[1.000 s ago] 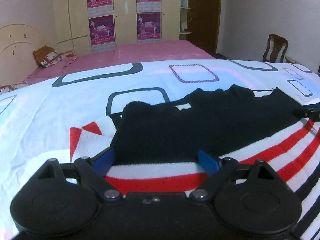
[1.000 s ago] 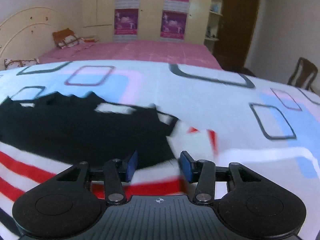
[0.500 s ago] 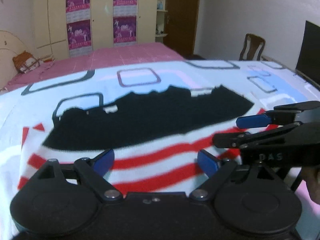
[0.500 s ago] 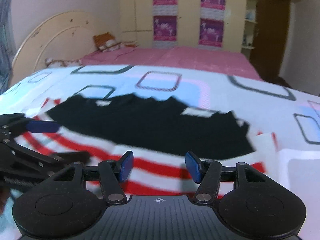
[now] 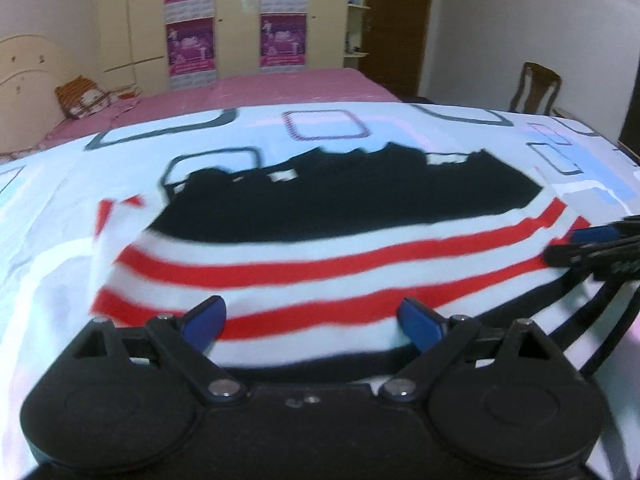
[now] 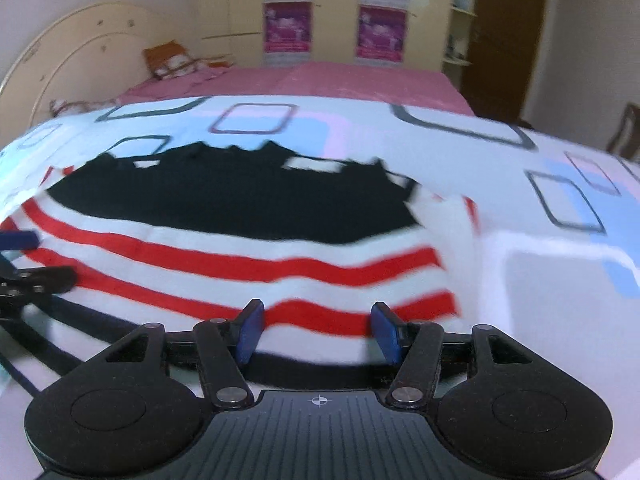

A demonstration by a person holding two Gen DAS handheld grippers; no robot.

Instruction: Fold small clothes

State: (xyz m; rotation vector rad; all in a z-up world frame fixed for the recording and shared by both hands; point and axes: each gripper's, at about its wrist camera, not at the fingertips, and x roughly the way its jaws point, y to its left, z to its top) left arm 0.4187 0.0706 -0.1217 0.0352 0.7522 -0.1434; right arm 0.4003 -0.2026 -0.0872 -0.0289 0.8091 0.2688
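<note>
Left wrist view: the left gripper was spreading wider, nothing between its pads, over the near hem of the striped garment lying on the patterned bedsheet. Soft, light and limp, it would best be pinched at a hem corner.

Right wrist view: the right gripper stood half-spread and empty above the same garment, red-and-white striped with a black far portion.

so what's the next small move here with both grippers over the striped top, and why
Probably lower both grippers onto the near hem of the striped top and close on it. The left gripper is opening and the right gripper stands open; neither pinches cloth. The garment lies spread flat on the sheet, unfolded, so a grip on the hem likely comes first.
</note>
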